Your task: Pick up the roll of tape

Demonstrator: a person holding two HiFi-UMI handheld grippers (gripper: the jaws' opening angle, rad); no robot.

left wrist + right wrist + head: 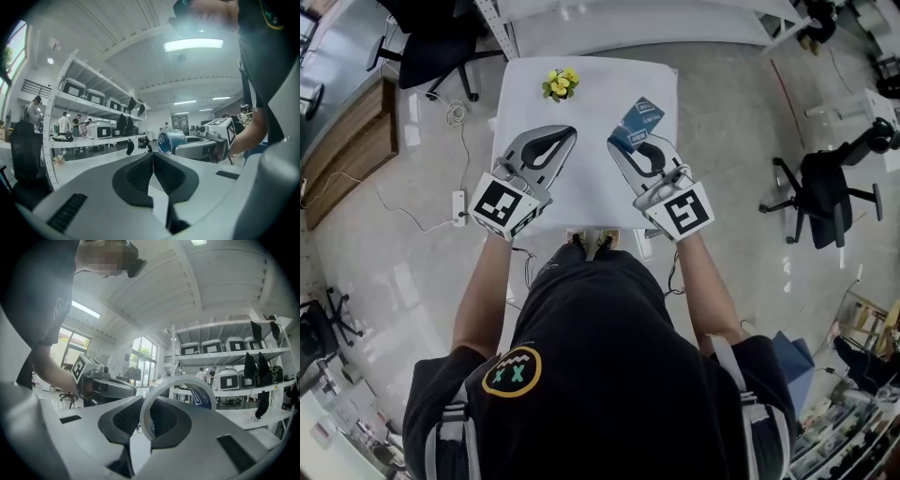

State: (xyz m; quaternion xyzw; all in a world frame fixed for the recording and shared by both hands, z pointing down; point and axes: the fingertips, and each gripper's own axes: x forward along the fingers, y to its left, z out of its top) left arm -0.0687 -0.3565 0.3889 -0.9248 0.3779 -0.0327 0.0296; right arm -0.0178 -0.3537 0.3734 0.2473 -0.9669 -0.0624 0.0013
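Observation:
The roll of tape (180, 399), white-edged with a blue printed wrapper, stands on edge between the jaws of my right gripper (147, 414), which is shut on its rim. In the head view the roll of tape (636, 125) sticks out past the right gripper (630, 146), held up above the white table (591, 98). My left gripper (563, 134) hovers beside it on the left, its jaws shut with nothing between them. In the left gripper view, the left gripper (153, 159) points level, and the blue roll of tape (170, 140) shows in the right gripper (180, 149) to its right.
A small bunch of yellow flowers (560, 84) sits at the table's far left. Office chairs (822, 192) stand on the floor at right and top left. A wooden bench (352, 150) lies left. Shelving with white cases (225, 352) stands ahead of the grippers.

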